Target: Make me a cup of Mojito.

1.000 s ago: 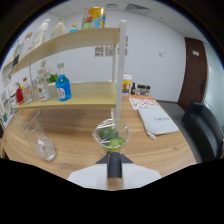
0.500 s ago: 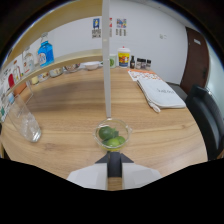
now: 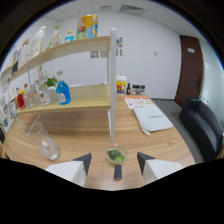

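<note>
Tongs (image 3: 116, 161) are spread wide, both dark fingertips (image 3: 84, 161) clear of everything, and sitting in the gap between them is a small glass bowl of green mint and lime (image 3: 116, 155) — resting on the wooden table (image 3: 75, 132) on its own, space either side. A short dark piece (image 3: 117, 172) lies just under the bowl at 6 o'clock. Straight up at 12 o'clock, a white shelf post (image 3: 112, 85) rises from the table right behind the bowl. Out at 9 o'clock, a clear empty glass (image 3: 44, 142) stands tilted-looking near the table edge, well apart from the tongs. At 10 to 11 o'clock — a two-tier wooden shelf (image 3: 75, 47) stocked with bottles, a blue bottle (image 3: 62, 93) among them. At 1 o'clock, a white printed paper (image 3: 152, 116) lies on the table; beyond it a yellow-lidded tub (image 3: 120, 83) and small dark bottles (image 3: 135, 90). A black chair (image 3: 202, 125) sits at 3 o'clock.
</note>
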`<state>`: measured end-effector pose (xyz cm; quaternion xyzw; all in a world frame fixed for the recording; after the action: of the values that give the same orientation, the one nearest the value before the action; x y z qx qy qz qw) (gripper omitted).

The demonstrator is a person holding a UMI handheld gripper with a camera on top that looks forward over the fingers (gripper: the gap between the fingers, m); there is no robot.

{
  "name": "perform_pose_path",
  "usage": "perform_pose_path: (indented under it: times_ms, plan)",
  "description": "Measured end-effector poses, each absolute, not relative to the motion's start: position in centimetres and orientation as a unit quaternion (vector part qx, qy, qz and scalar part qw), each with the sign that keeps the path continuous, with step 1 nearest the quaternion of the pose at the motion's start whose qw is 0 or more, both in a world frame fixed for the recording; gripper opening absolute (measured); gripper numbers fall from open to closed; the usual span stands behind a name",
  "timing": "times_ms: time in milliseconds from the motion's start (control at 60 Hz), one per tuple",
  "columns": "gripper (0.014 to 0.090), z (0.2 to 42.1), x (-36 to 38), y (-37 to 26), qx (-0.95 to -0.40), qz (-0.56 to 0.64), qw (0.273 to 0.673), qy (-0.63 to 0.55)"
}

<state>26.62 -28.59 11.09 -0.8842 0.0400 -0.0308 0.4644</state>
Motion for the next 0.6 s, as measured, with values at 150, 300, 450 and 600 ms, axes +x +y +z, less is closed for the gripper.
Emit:
perform_pose_path:
  times_ms: [150, 300, 450, 600]
  plan:
    - [0.0857, 17.1, 21.3, -29.2, -0.854, -0.024, 0.518, 0.031]
    - [0.0854, 19.0, 14.0, -30.5, -0.841, 0.011, 0.540, 0.027]
    - [0.0863, 17.0, 8.0, -31.7, -0.845, 0.036, 0.534, 0.018]
    - [0.0865, 15.4, 4.3, -32.0, -0.852, 0.047, 0.522, 0.010]
